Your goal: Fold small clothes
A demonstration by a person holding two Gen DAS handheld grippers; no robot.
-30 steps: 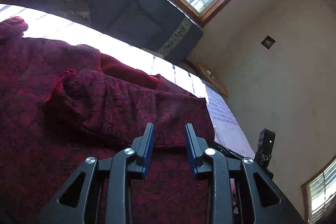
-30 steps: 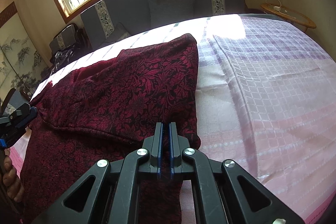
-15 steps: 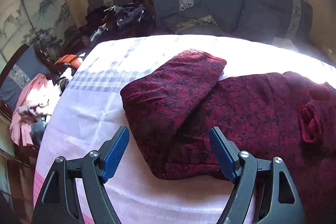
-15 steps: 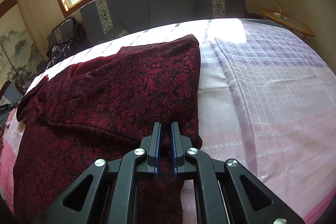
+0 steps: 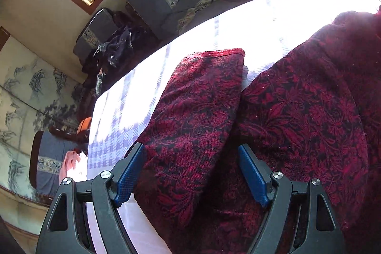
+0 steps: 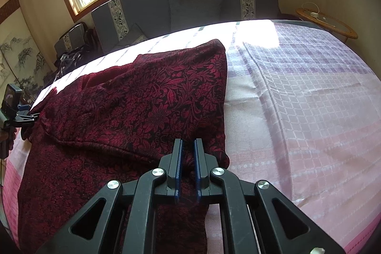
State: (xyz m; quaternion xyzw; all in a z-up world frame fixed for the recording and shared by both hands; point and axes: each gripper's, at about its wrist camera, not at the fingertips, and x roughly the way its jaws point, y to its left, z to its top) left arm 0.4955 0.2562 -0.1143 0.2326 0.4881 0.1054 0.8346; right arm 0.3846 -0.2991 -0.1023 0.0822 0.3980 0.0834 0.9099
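Note:
A dark red floral garment lies spread on the bed, with one part folded over its body. Its left sleeve sticks out over the checked bedcover. My left gripper is open, and its blue pads stand on either side of the sleeve's near part without pressing it. That gripper also shows at the garment's far left edge in the right wrist view. My right gripper is nearly shut at the garment's near right edge, with a thin fold of the red cloth between its pads.
The bed carries a pink and purple checked cover. Behind it stand a grey cushioned bench and a window. A round side table is at the far right. Clothes lie piled on a chair at the left.
My left gripper swung from over the garment's middle to the left sleeve, opened wide and closed in on it. The right gripper stayed put, its gap a touch wider.

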